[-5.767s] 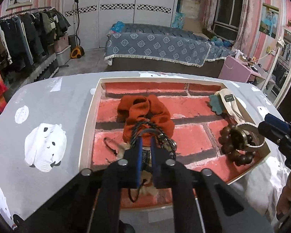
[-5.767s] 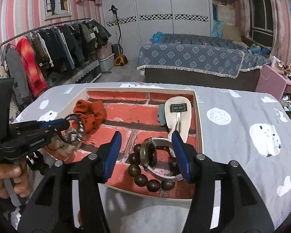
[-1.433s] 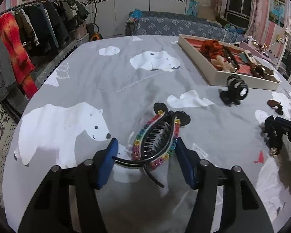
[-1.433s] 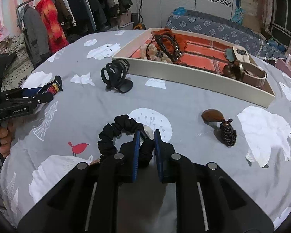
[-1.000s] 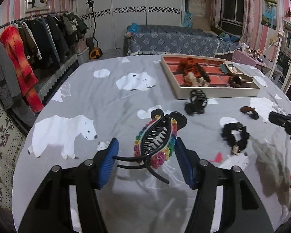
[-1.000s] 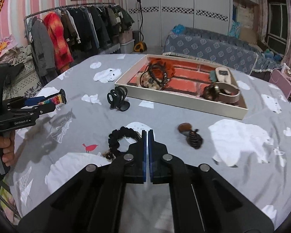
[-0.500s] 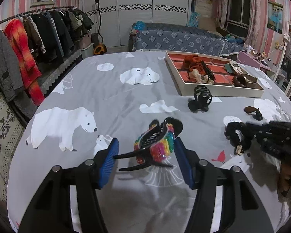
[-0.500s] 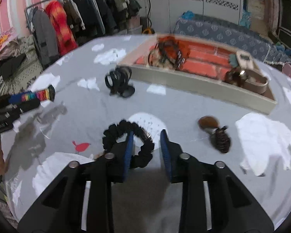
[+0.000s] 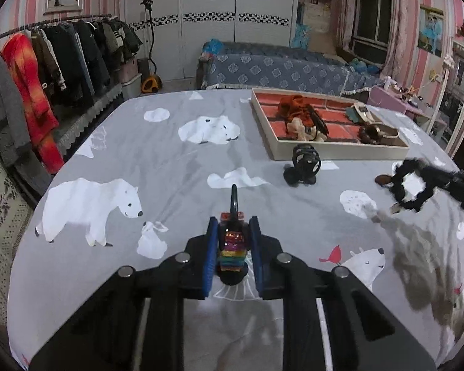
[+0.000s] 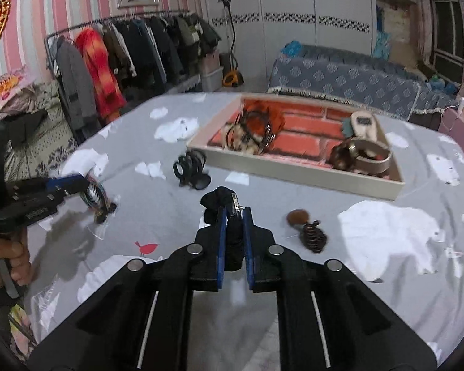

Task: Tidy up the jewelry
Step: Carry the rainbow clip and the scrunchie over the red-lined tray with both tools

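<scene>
Left wrist view: my left hand-held gripper [image 9: 232, 238] has just closed on the rainbow clip [image 9: 231, 249], my right [image 10: 234, 216] pinches the black scrunchie [image 10: 221, 201]; next, carry both to the tray [image 9: 340, 154].

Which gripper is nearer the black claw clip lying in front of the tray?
Roughly equal, cannot tell. Left gripper and right gripper both sit short of the black claw clip, on opposite sides.

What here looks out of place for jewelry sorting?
Two pieces lie loose on the bedspread outside the tray: a black claw clip by its near wall and a brown hair tie further out. Nothing looks damaged.
</scene>
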`<action>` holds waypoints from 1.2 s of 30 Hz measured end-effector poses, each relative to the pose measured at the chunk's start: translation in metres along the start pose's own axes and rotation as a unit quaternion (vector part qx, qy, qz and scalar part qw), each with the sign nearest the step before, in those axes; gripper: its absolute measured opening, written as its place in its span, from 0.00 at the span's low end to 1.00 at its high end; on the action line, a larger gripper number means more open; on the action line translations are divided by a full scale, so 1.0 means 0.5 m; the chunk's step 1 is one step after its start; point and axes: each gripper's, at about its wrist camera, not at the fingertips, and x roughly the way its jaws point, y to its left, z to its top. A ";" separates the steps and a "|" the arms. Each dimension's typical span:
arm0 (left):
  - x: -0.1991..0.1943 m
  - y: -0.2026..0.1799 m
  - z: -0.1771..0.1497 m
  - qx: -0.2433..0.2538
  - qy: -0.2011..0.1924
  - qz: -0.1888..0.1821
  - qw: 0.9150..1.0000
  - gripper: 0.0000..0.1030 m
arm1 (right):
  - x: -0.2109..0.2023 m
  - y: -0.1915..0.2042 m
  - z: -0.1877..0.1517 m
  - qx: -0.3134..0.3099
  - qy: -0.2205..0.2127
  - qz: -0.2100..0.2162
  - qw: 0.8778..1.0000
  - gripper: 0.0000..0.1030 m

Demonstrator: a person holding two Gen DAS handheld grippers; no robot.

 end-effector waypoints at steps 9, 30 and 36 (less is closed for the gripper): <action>-0.009 -0.006 0.010 0.000 -0.015 0.000 1.000 0.20 | -0.031 -0.015 0.008 0.004 -0.015 -0.001 1.000 0.11; -0.208 -0.126 0.060 0.046 -0.105 0.000 0.993 0.20 | -0.241 -0.029 0.027 -0.002 -0.111 -0.023 0.993 0.11; -0.243 -0.167 0.062 0.053 -0.115 0.003 0.992 0.20 | -0.300 -0.053 0.015 0.002 -0.133 -0.027 0.991 0.11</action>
